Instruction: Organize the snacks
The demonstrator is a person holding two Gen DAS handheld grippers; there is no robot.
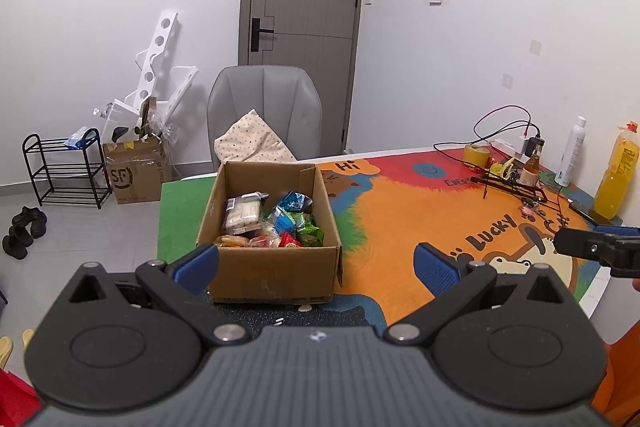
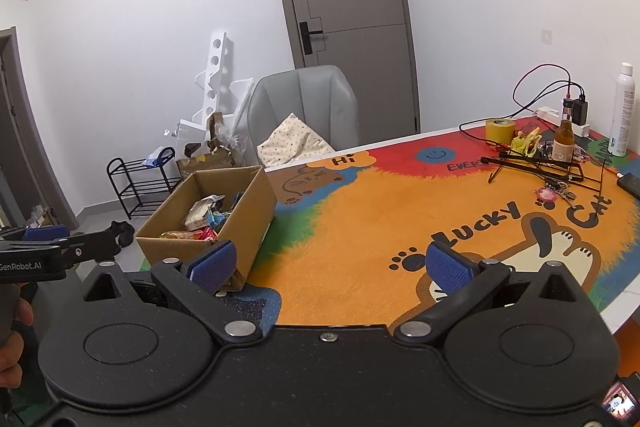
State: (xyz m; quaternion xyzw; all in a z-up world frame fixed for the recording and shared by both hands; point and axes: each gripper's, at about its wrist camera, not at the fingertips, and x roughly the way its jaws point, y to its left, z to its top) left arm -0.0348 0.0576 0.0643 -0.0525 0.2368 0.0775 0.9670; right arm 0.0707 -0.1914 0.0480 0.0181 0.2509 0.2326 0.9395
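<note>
The mat (image 2: 360, 219) is mostly orange with red, green and blue patches and black cartoon lettering. A plain brown cardboard box (image 1: 276, 267) holds blue, green and red snack packets (image 1: 294, 223). The grey chair (image 1: 264, 95) carries a cream dotted cushion (image 1: 252, 141).

Landmark: the cardboard box (image 1: 270, 227) on the counter (image 1: 400, 227).

- The box's near wall conceals the lower layers of the snack packets (image 1: 272, 223); their printed labels are too small to read.
- Left wrist view: the left gripper (image 1: 316, 267) body covers the counter in front of the box.
- Right of the box, the right gripper (image 1: 592, 247) is cut off by the frame edge; whether its fingers are spread or closed cannot be determined there.
- Behind the box, the chair (image 1: 266, 107) seat is partly concealed by the cushion (image 1: 252, 143).
- Far right of the box, the orange bottle (image 1: 616, 175) label is illegible.
</note>
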